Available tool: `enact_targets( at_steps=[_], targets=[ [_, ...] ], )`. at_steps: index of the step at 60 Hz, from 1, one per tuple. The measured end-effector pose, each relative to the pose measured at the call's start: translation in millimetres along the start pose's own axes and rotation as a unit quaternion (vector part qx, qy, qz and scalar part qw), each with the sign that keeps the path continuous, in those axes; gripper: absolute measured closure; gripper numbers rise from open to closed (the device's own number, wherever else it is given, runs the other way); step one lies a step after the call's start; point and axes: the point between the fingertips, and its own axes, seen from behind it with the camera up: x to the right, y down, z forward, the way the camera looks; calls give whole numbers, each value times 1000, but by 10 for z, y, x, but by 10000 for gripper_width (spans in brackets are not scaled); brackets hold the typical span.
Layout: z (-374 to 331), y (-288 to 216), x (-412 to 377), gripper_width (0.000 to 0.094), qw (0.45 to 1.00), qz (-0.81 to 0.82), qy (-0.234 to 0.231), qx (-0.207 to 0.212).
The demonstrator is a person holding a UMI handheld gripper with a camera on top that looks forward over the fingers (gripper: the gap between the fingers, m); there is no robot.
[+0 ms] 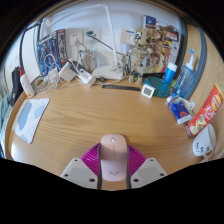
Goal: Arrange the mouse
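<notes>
A pale pink computer mouse [114, 155] sits between my gripper's [114, 170] two fingers, its length pointing away from me. The magenta pads [93, 157] press against both of its sides, so the fingers are shut on it. Beneath it lies the light wooden desk [110, 110]; I cannot tell whether the mouse rests on the wood or hangs just above it. A pale mouse mat [30, 118] lies on the desk far off to the left, well beyond the fingers.
Cables, a white power strip [78, 72] and a white lamp base [108, 72] crowd the desk's far edge. A small white cube [148, 90] stands beyond the fingers. Bottles and packets [185, 100] line the right side, with a white round object [204, 143] near the right finger.
</notes>
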Motion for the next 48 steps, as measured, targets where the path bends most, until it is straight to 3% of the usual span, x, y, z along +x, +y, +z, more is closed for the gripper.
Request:
enact_targets(
  at_steps=[4, 6, 7, 22, 26, 36, 41, 48],
  targets=[
    [-1, 3, -1, 663, 1000, 4, 0, -8],
    [2, 10, 1, 636, 1000, 7, 2, -10],
    [-1, 8, 4, 692, 1000, 7, 4, -10],
    [-81, -125, -56, 696, 998, 53, 37, -26],
    [-272, -488, -83, 692, 997, 61, 57, 1],
    [-1051, -1982, -461, 694, 985, 91, 71, 125],
    [-1459, -2694, -781, 695, 976, 88, 65, 187],
    [-1831, -3351, -1473, 694, 968, 69, 34, 241]
  ],
)
